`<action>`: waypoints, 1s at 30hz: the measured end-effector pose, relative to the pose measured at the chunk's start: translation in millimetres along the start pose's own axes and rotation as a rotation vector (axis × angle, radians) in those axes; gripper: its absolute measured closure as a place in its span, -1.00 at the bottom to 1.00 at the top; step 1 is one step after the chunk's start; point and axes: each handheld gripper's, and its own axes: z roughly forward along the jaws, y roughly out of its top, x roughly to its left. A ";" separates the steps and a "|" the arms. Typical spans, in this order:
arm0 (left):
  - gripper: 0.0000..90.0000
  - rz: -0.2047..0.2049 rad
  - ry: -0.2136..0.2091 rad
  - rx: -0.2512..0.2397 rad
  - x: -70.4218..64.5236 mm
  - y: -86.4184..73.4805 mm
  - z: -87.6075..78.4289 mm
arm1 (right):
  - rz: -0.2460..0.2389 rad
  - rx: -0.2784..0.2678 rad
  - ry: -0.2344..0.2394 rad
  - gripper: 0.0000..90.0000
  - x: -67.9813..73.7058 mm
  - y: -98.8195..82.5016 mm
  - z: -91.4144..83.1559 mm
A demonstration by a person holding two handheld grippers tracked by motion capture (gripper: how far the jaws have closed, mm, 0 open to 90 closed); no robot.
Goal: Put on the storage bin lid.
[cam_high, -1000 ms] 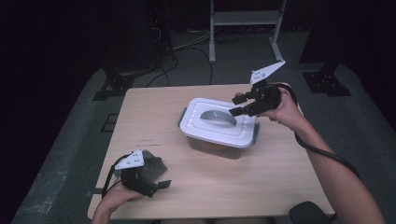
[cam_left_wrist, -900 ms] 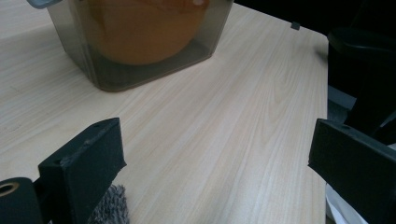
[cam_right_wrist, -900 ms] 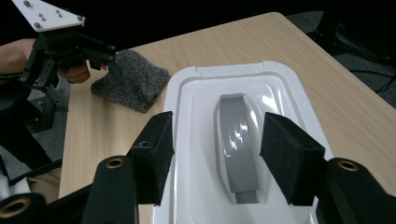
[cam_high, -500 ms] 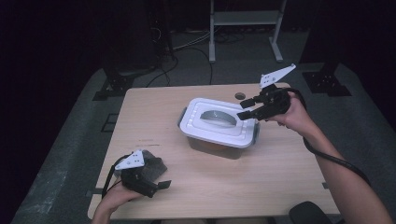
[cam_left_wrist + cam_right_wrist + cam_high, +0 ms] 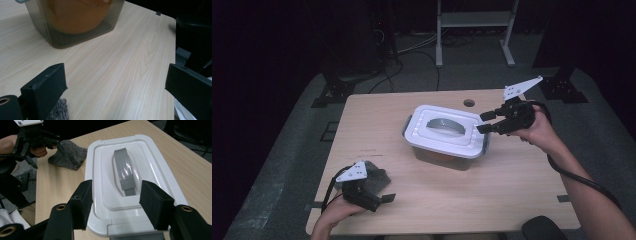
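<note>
Pale wood grain marks the table [image 5: 512,190], over whose near edge 2 forearms are seen reaching in the high view. At the near left corner, the left gripper [image 5: 379,200] is held low over the tabletop, its grey three-cornered plate on top and its 2 black jaws set wide apart with nothing between them; in the left gripper view the jaws frame bare wood. A grey, fuzzy cloth [image 5: 379,179] is seen lying on the table just beside and partly under this gripper, and its edge is glimpsed by the lower jaw in the left gripper view [image 5: 58,112].

Farther in, at the middle of the table, a smoky translucent container [image 5: 447,155] is seen standing upright, closed by a white lid [image 5: 432,135] with a grey handle [image 5: 444,125] lying flat in its recess. An orange object [image 5: 77,15] is shown through the container's wall in the left gripper view; what it is cannot be told.

At the container's right end, the right gripper [image 5: 484,122] is held in a hand [image 5: 537,131], raised a little above the table. Its jaws are parted and empty, pointed at the lid's edge; in the right gripper view they sit to either side of the near end of the handle without touching it.

Beyond, a small round hole [image 5: 469,103] is seen in the tabletop near the far edge.
</note>
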 end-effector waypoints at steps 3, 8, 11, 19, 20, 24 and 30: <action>-0.94 0.001 0.001 0.001 0.2 -0.1 0.1 | 0.006 0.001 -0.002 -0.06 -0.1 -5.5 -1.1; -0.94 0.000 0.001 0.001 0.0 -0.1 0.6 | 0.032 0.004 -0.001 -0.06 -0.7 -19.7 -4.1; -0.94 0.001 0.002 0.001 -0.2 -0.1 0.6 | 0.038 0.002 -0.004 -0.06 -1.1 -24.3 -4.9; -0.94 -0.001 0.001 0.003 -0.3 -0.3 1.5 | 0.077 -0.009 -0.003 -0.06 -4.2 -44.9 -8.2; -0.94 -0.002 0.002 0.002 -0.1 -0.3 1.3 | 0.089 -0.013 -0.004 -0.06 -4.8 -50.1 -8.9; -0.94 -0.004 0.001 0.003 -0.2 -0.5 1.8 | 0.104 -0.012 -0.006 -0.06 -5.6 -59.8 -10.6; -0.94 -0.007 -0.001 0.007 -0.4 -0.8 2.4 | 0.129 -0.014 -0.010 -0.06 -7.3 -75.4 -13.4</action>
